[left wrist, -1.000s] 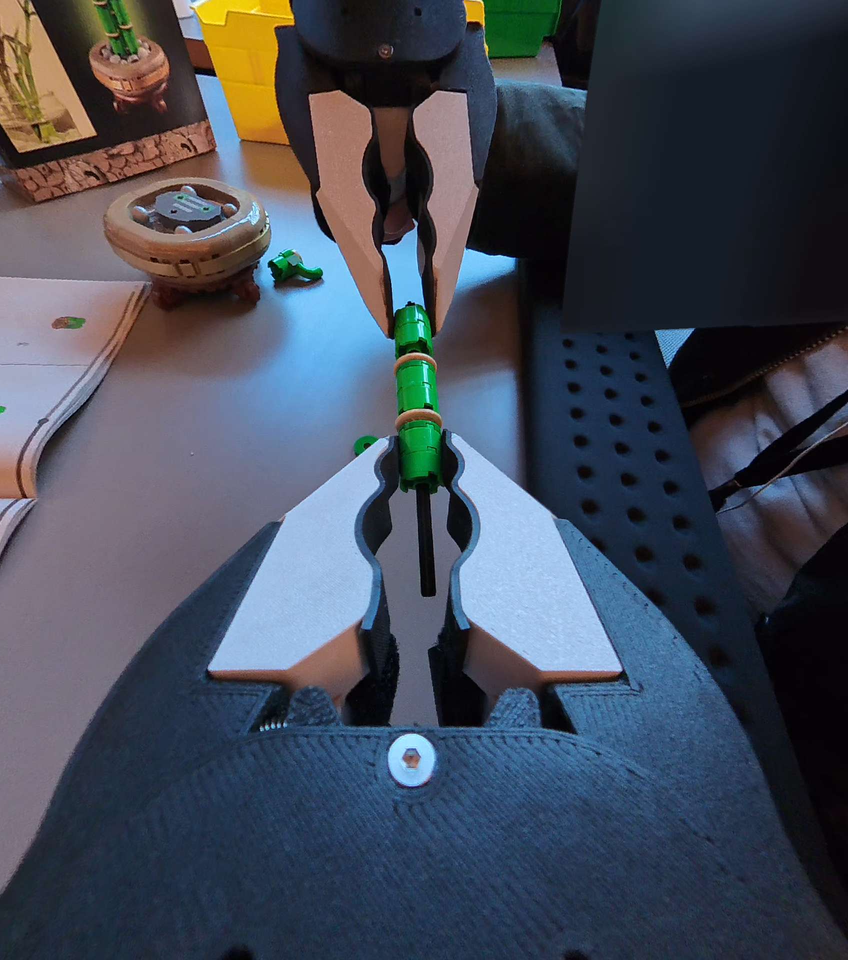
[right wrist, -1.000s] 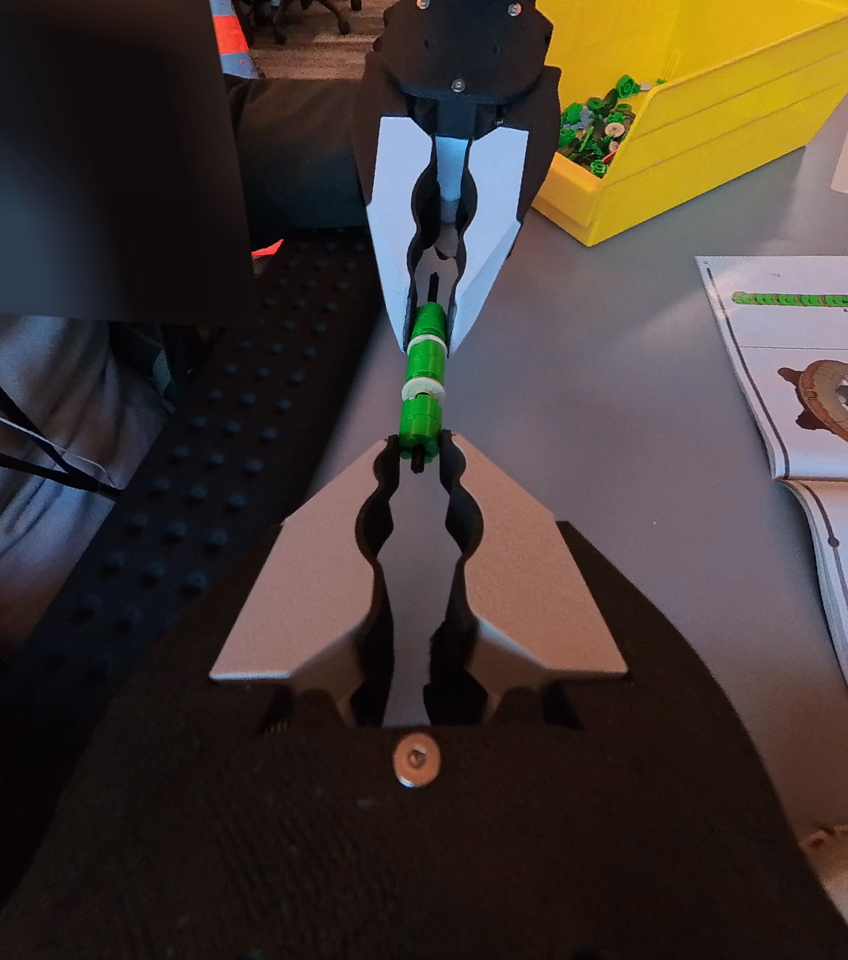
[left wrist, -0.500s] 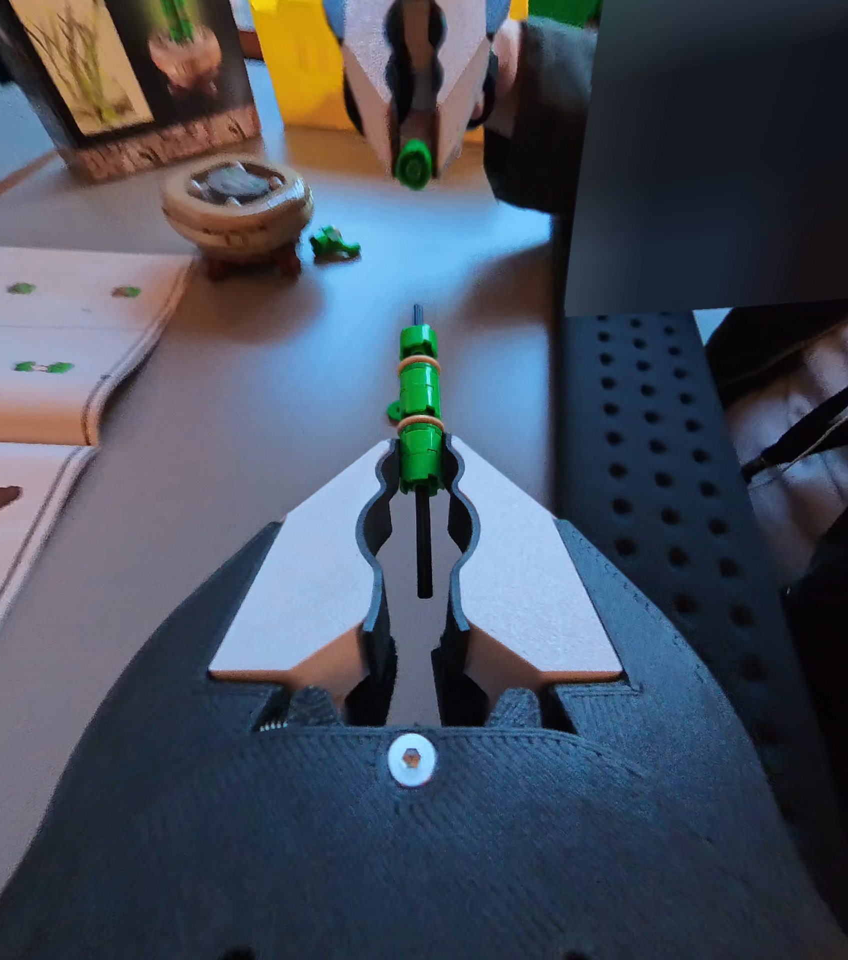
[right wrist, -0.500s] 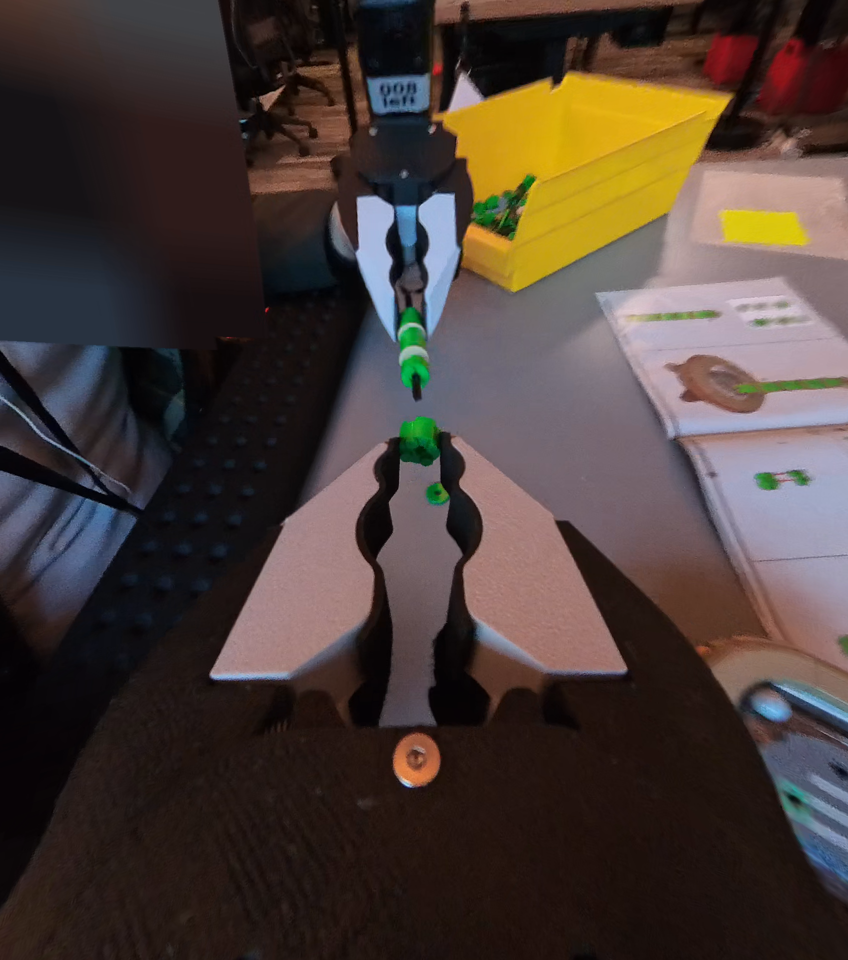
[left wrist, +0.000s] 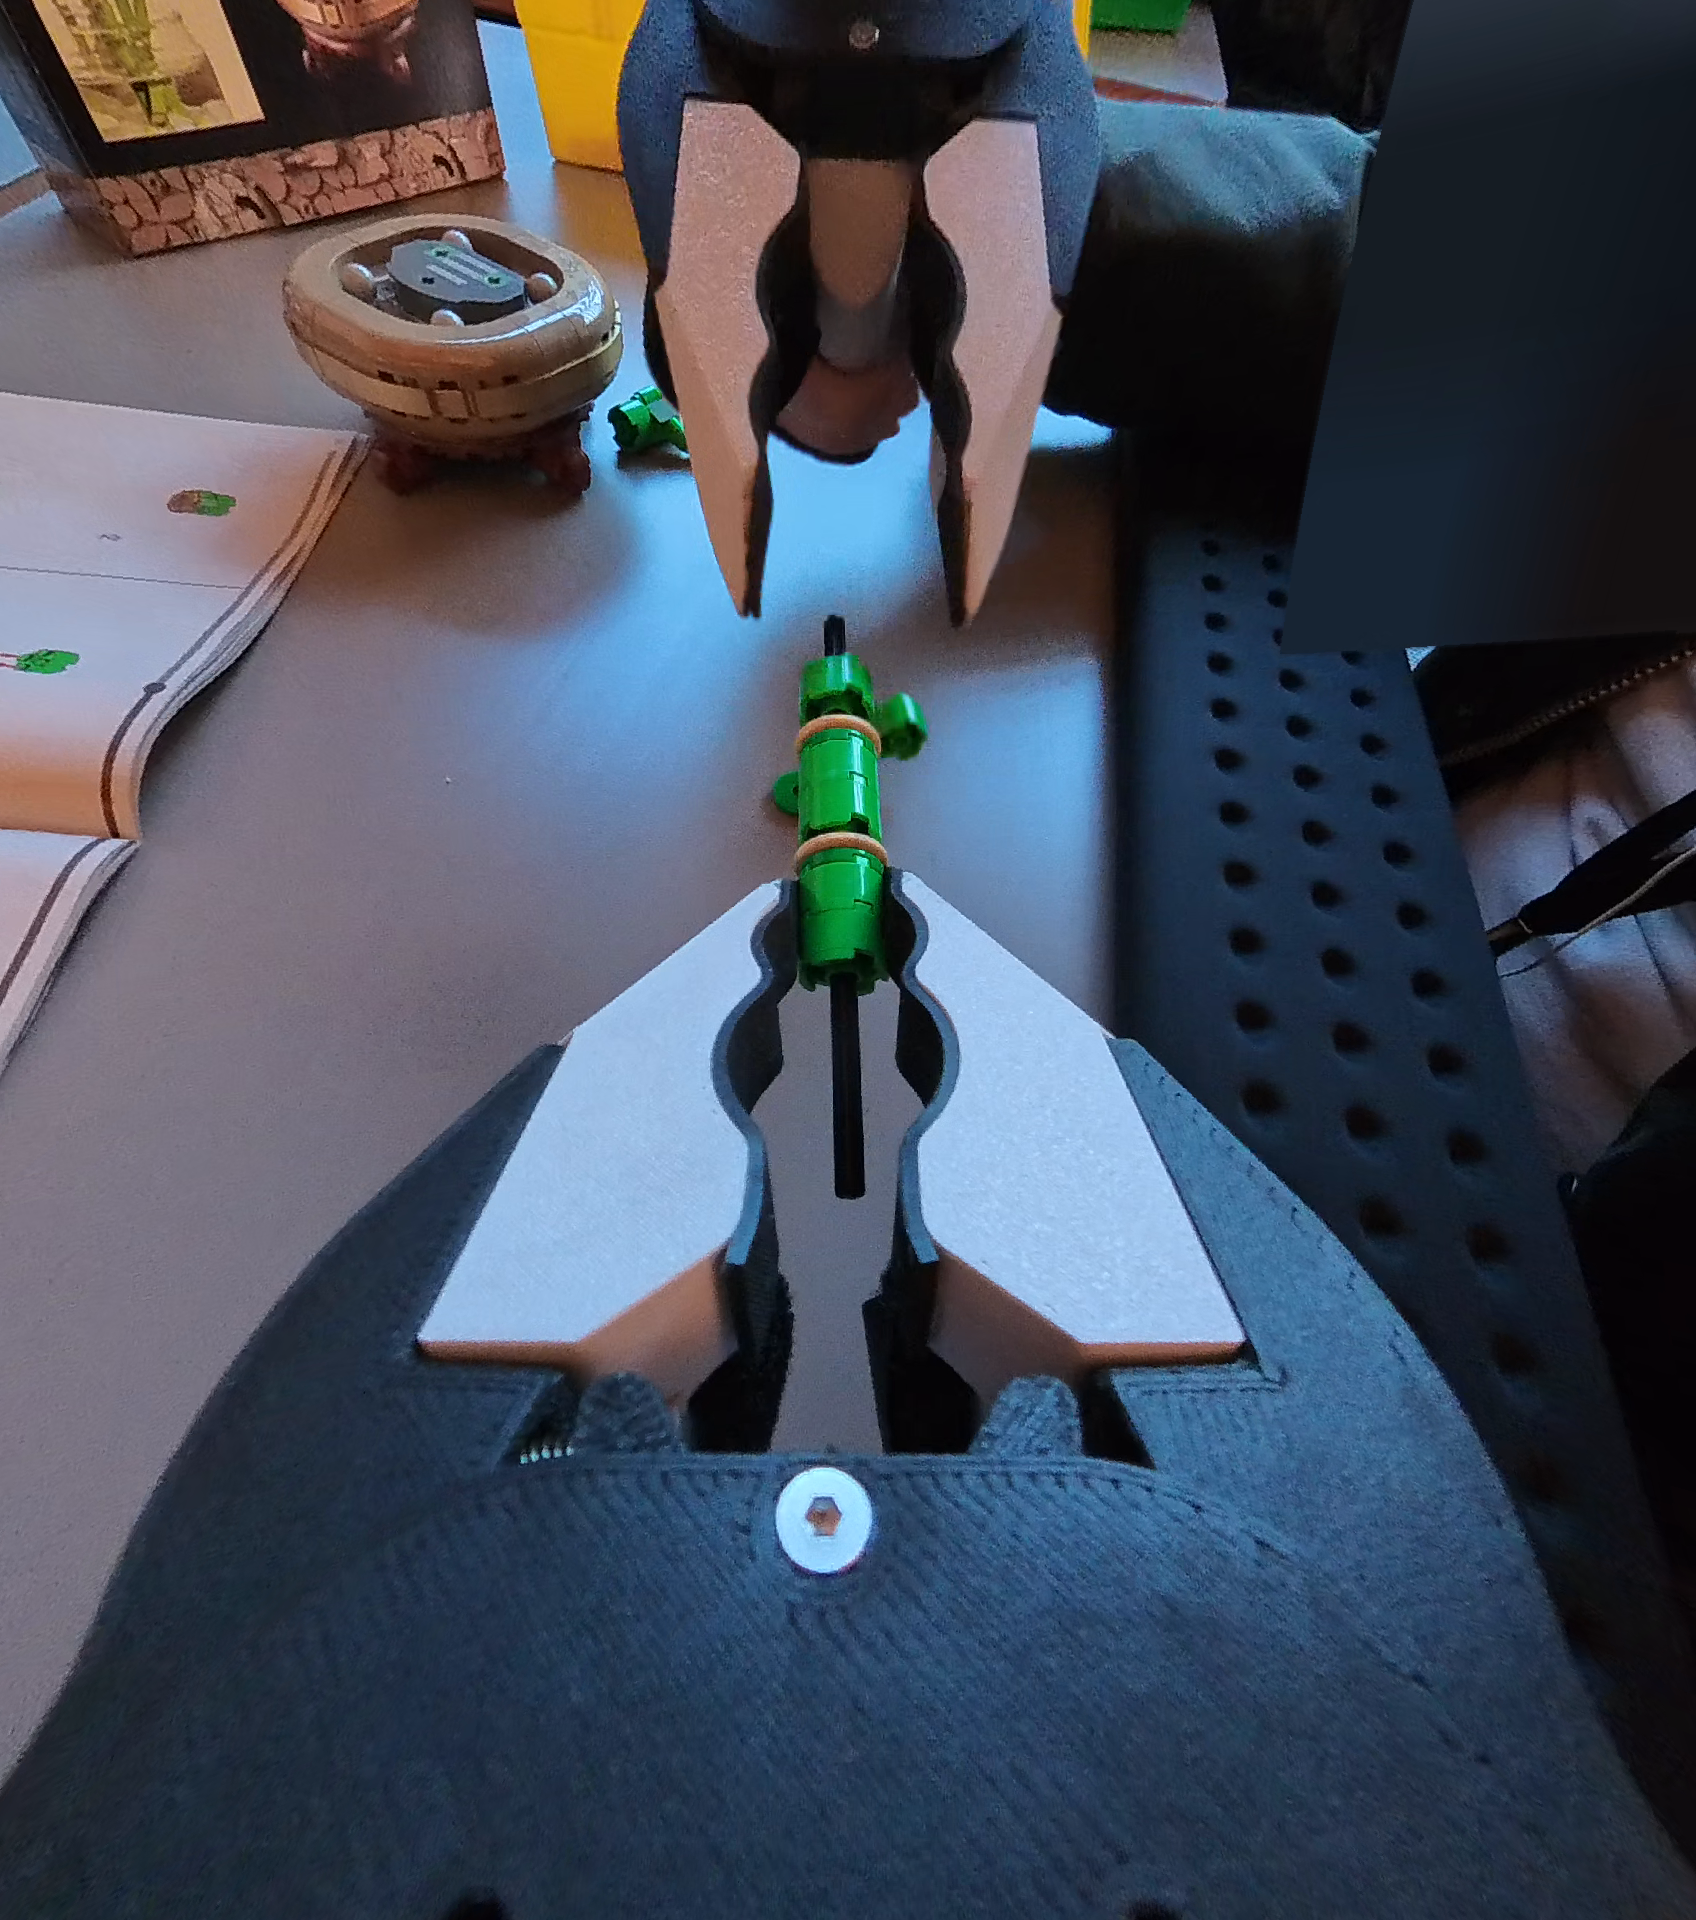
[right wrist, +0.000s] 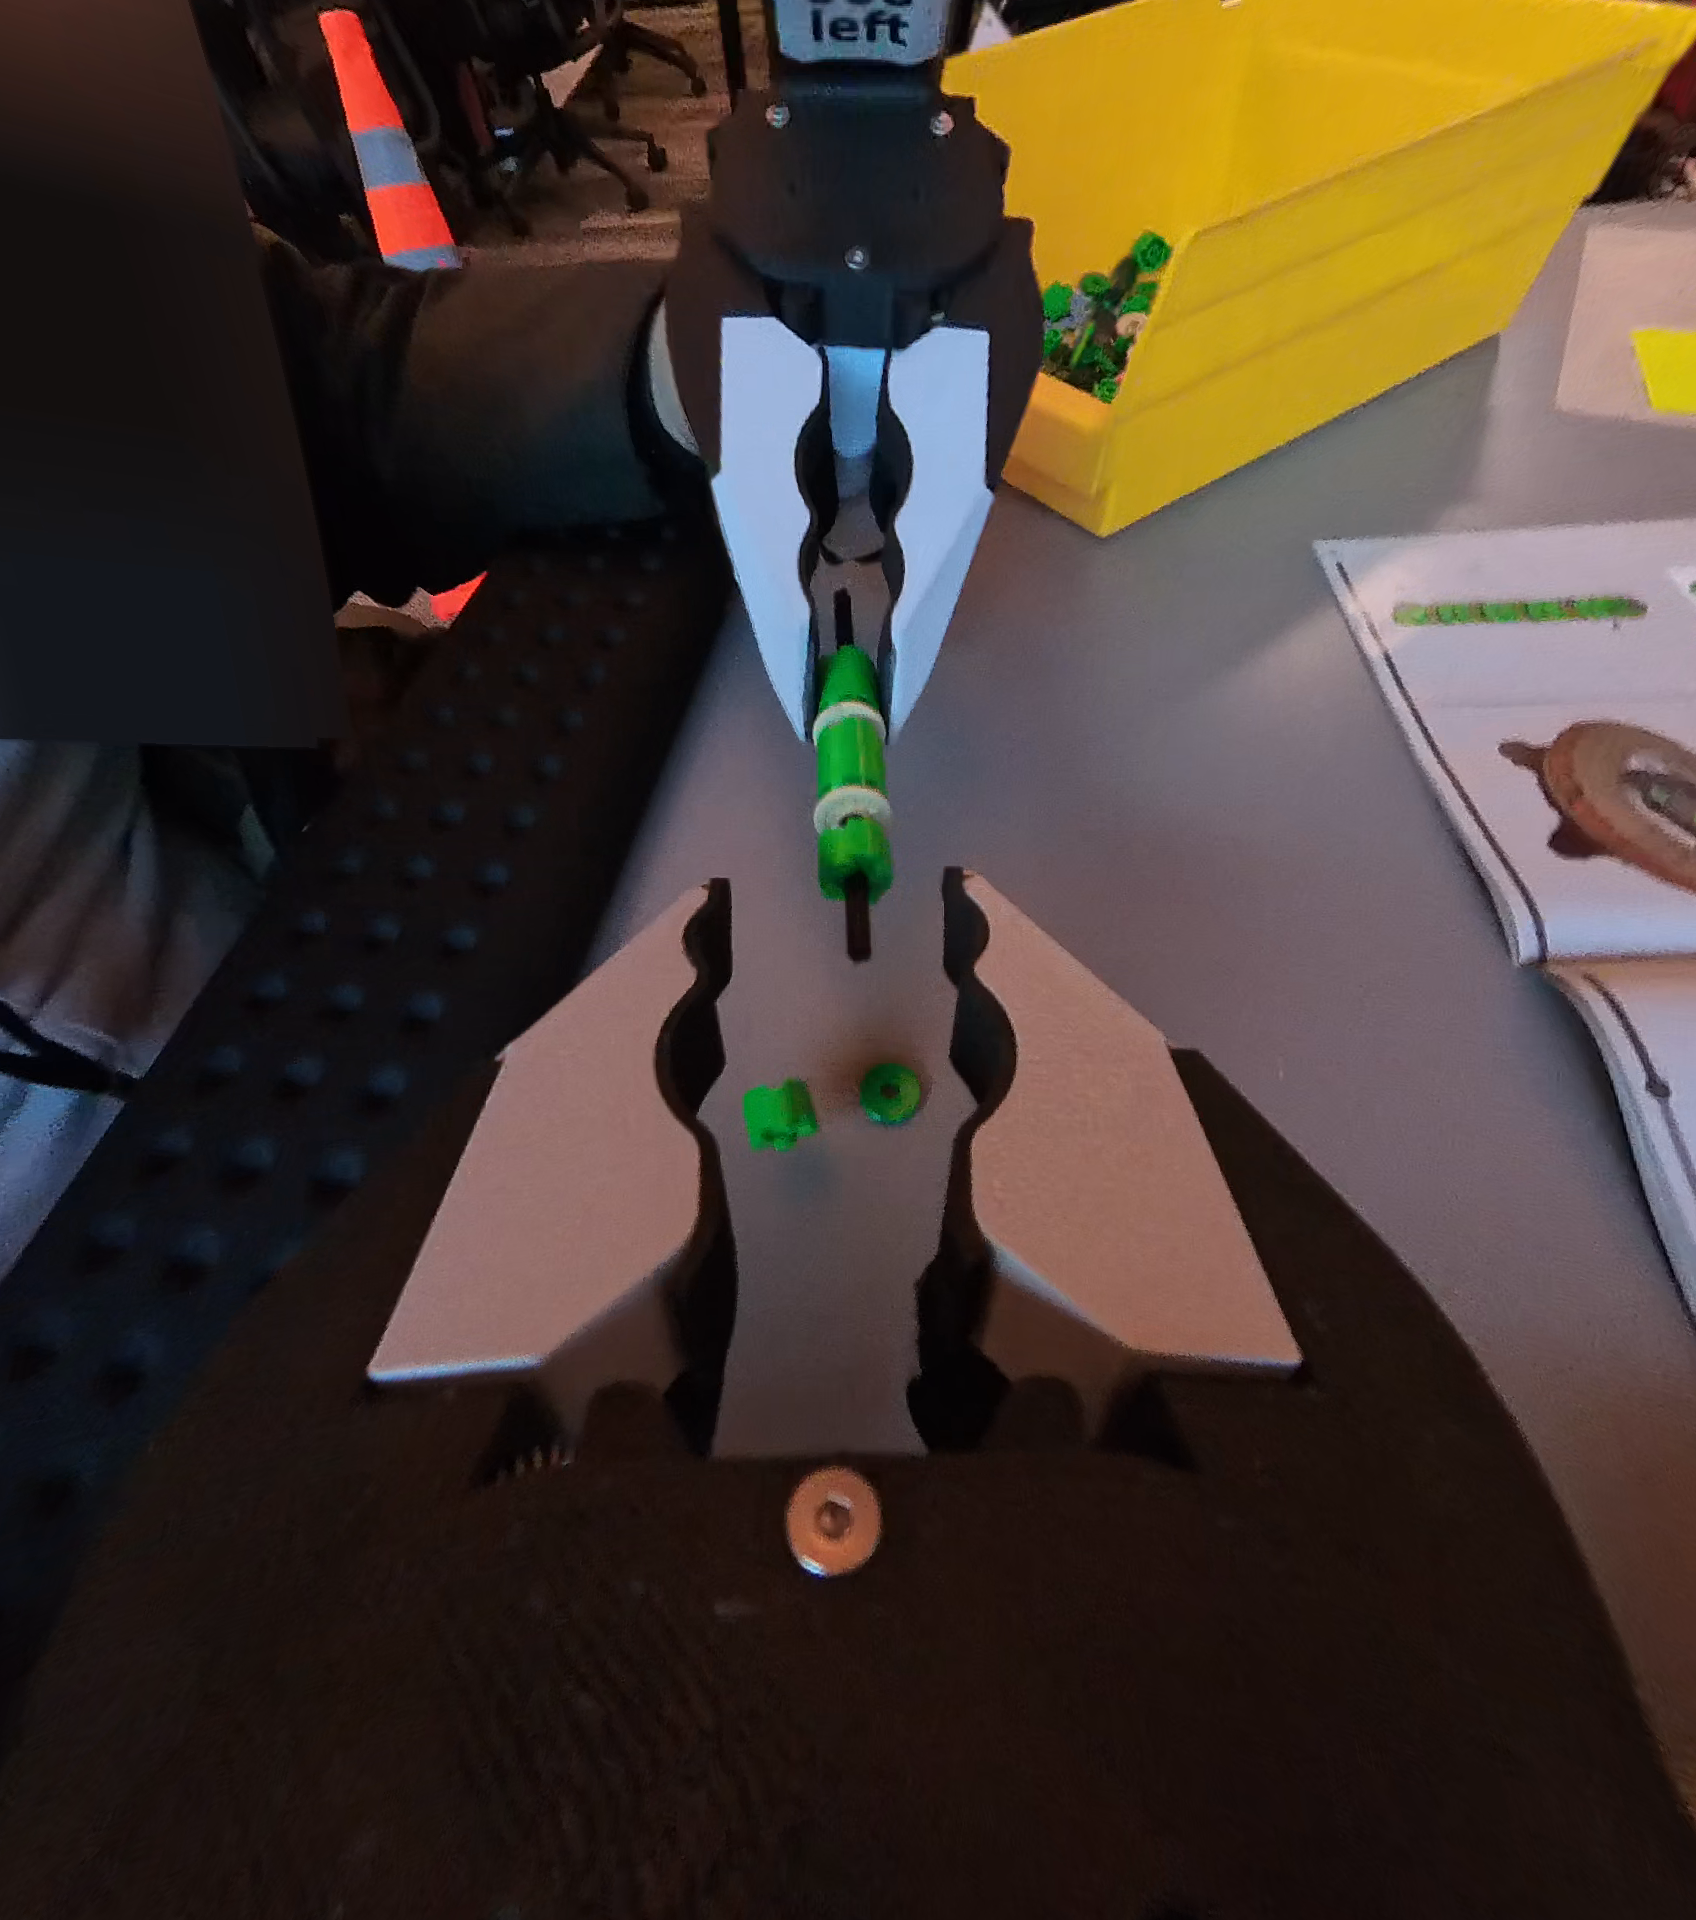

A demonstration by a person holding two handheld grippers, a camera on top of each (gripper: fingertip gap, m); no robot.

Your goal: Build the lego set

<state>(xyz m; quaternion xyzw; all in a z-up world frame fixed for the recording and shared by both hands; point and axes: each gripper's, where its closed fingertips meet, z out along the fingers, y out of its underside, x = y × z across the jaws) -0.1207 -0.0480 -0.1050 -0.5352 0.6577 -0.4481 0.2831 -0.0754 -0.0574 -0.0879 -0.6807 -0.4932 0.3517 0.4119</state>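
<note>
My left gripper point(left wrist: 839, 904) is shut on a green bamboo stalk point(left wrist: 836, 800), green segments with tan rings on a black axle, held above the grey table. The axle's tail runs back between my fingers. My right gripper point(right wrist: 839, 883) is open and empty; its tips flank the stalk's free end point(right wrist: 854, 862) without touching it. In the right wrist view the left gripper point(right wrist: 849, 727) holds the stalk's far end. Two loose green pieces point(right wrist: 776, 1114) point(right wrist: 891, 1093) lie on the table under my right fingers. In the left wrist view the right gripper point(left wrist: 854, 613) faces the stalk tip.
A tan brick pot point(left wrist: 454, 332) stands at the back left with a small green piece point(left wrist: 646, 421) beside it. The set's box point(left wrist: 241, 104) is behind it. An open instruction booklet point(left wrist: 44, 582) point(right wrist: 1602, 727) lies nearby. A yellow parts bin point(right wrist: 1343, 260) holds green pieces. A black perforated mat point(left wrist: 1322, 935) runs alongside. My right fingertips sit around 6 cm from my left ones. My right gripper's tips are some 15 cm from the tan brick pot point(left wrist: 454, 332).
My right gripper pulled a green piece off the stalk's end, drew back, then opened. The piece now lies on the table, and the right gripper is back at the stalk tip.
</note>
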